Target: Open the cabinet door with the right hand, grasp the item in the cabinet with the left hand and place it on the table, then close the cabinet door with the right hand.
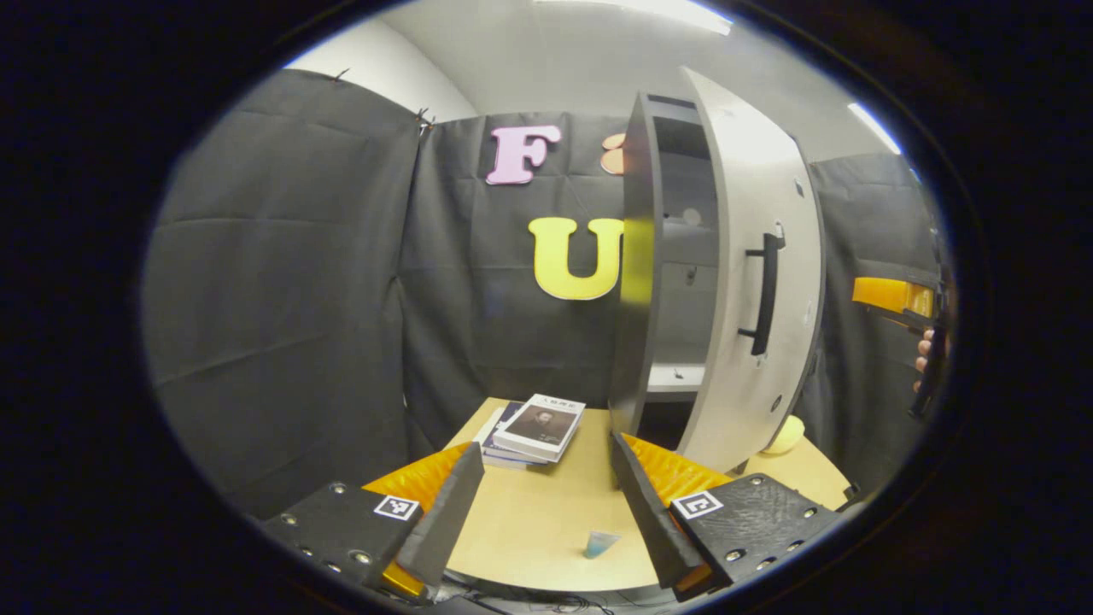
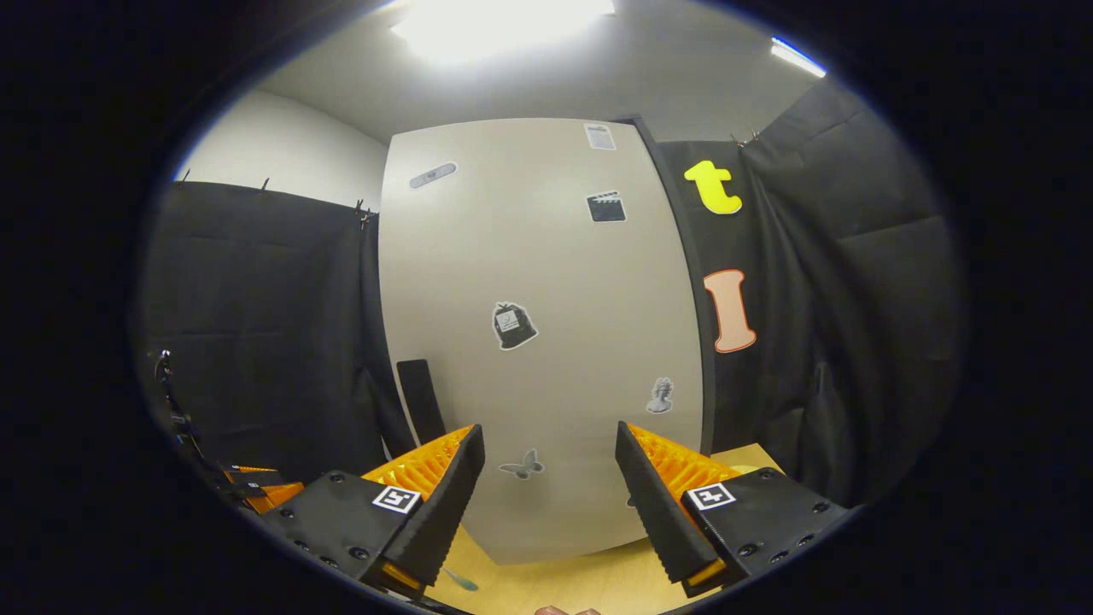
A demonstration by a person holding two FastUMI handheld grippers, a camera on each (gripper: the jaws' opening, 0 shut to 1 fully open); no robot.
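The tall grey cabinet (image 1: 636, 282) stands on the table with its pale door (image 1: 751, 213) swung partly outward. A black handle (image 1: 764, 295) sits on the door's outer face. Through the gap I see pale shelves (image 1: 679, 376); the lowest holds only a tiny dark speck. My left gripper (image 1: 545, 465) is open over the table, in front of the cabinet, nothing between its fingers. My right gripper (image 2: 547, 431) is open too, facing the door's stickered outer face (image 2: 546, 282), with the handle (image 2: 418, 397) to its left. It also appears at the far right, as the right gripper (image 1: 897, 295), apart from the door.
A stack of books (image 1: 534, 427) lies on the wooden table (image 1: 546, 521) left of the cabinet. A small blue object (image 1: 600, 542) lies near the table's front edge. A yellow round thing (image 1: 786, 436) sits behind the door. Black cloth walls surround the booth.
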